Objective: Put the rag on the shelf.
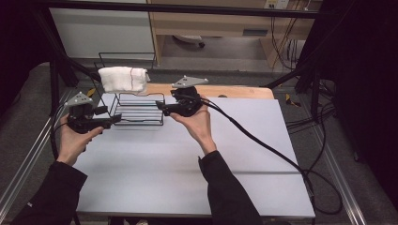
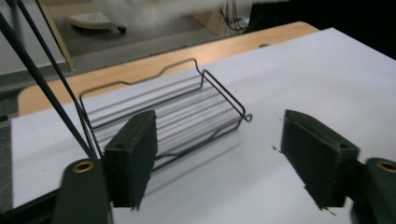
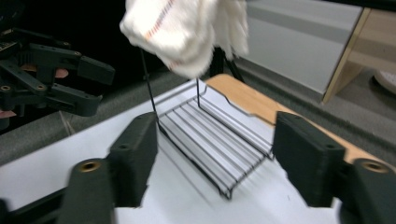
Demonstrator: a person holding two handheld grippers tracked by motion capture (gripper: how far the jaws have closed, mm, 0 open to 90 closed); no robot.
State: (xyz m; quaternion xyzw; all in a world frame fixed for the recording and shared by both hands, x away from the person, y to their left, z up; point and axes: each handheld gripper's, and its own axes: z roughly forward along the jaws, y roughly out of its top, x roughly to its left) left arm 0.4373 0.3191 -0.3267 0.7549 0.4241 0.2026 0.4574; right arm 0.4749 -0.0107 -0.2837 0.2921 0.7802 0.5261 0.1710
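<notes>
Towel [image 1: 123, 78], white and fluffy, hangs folded over the top bar of a thin black wire rack [image 1: 139, 108] in the upper left of the high view; the rack's ribbed base rests on a smooth pale table [image 1: 187, 178]; left gripper [image 1: 112, 121] and right gripper [image 1: 159, 107] flank the rack, jaws apart and empty.

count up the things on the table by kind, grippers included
grippers: 2, the left gripper and the right gripper, both open with nothing between their fingers
wire rack: 1, black
white towel: 1, draped over the rack's upright back
white table sheet: 1
total: 5
</notes>
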